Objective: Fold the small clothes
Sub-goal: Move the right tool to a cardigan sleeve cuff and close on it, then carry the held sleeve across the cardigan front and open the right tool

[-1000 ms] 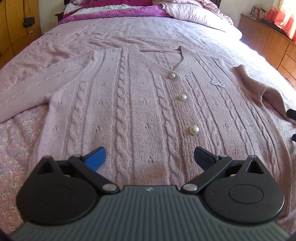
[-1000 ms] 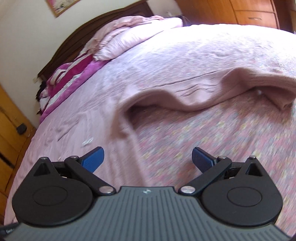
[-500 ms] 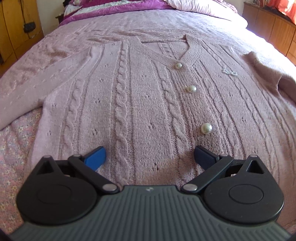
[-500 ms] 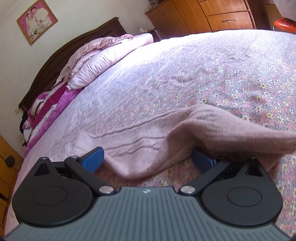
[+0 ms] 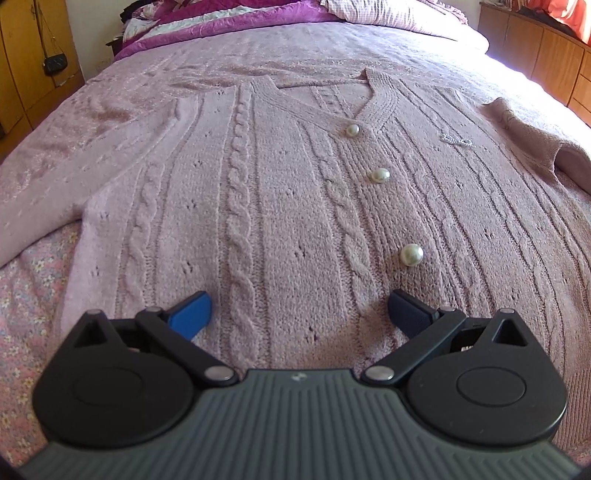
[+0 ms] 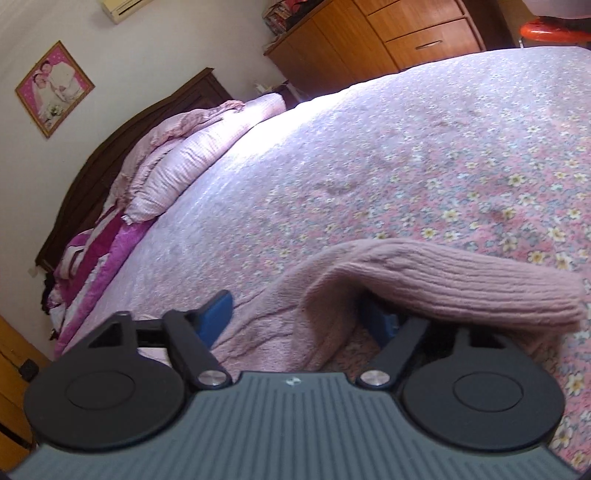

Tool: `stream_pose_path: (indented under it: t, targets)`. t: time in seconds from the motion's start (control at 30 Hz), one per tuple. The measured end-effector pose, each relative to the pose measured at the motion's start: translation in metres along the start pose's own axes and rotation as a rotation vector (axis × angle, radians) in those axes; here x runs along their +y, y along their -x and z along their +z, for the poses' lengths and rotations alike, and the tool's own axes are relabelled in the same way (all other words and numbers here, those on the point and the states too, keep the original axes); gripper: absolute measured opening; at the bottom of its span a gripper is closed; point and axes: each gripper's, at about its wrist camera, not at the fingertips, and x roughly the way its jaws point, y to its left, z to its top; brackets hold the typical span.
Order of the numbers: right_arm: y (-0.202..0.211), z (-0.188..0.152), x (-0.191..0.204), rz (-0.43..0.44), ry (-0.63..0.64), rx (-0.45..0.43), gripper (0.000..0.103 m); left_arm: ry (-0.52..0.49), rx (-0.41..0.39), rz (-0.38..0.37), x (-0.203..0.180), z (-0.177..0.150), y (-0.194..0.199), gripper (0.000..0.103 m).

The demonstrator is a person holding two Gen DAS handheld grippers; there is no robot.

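Note:
A pink cable-knit cardigan [image 5: 280, 192] with pearl buttons [image 5: 411, 254] lies flat and face up on the bed. My left gripper [image 5: 300, 314] is open and hovers low over its lower front, between a cable and the button row. Its left sleeve [image 5: 40, 206] stretches out to the left. Its right sleeve [image 5: 532, 147] is bunched at the right. In the right wrist view that sleeve's ribbed cuff [image 6: 461, 284] drapes over the right finger of my right gripper [image 6: 299, 321], which is open with sleeve fabric between its jaws.
The bed has a pink floral cover [image 6: 461, 166]. Pillows and a folded purple quilt [image 5: 236, 14] sit at the headboard. Wooden cabinets [image 5: 543, 55] stand along the bed's right side, a wardrobe [image 5: 26, 66] on the left.
My left gripper has edged forward over the cardigan. My right gripper has swung toward the sleeve end, and the cuff now lies over its right finger.

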Motion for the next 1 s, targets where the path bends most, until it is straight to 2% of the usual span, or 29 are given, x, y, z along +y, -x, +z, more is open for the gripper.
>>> stream_pose_path:
  t: [0.07, 0.13, 0.23, 0.33, 0.43, 0.7, 0.83, 1.0]
  targets:
    - [-0.002, 0.003, -0.002, -0.035, 0.001, 0.006, 0.056, -0.001, -0.007, 0.001, 0.000, -0.001, 0.000, 0.103]
    - [-0.004, 0.006, -0.005, -0.070, 0.000, 0.012, 0.031, 0.000, -0.011, -0.001, 0.000, -0.002, 0.001, 0.103]
    - [-0.004, 0.011, -0.013, -0.078, -0.038, 0.023, 0.015, -0.005, -0.018, -0.002, 0.001, -0.003, 0.003, 0.103]
    - [0.004, 0.015, -0.015, -0.059, -0.064, 0.008, 0.011, 0.005, -0.008, -0.022, 0.006, 0.000, 0.005, 0.103]
    - [0.021, 0.021, -0.005, -0.037, -0.030, -0.045, 0.010, 0.016, -0.005, -0.041, 0.013, 0.005, 0.010, 0.103]
    - [0.059, 0.051, 0.020, 0.043, -0.010, -0.154, 0.010, 0.052, -0.048, -0.026, 0.036, 0.018, 0.023, 0.103]
    - [0.070, 0.053, 0.052, 0.104, 0.055, -0.151, 0.010, 0.050, -0.054, -0.002, 0.047, 0.026, 0.026, 0.103]
    - [0.079, 0.037, 0.103, 0.193, 0.134, -0.142, 0.010, 0.059, -0.064, 0.024, 0.062, 0.033, 0.031, 0.103]
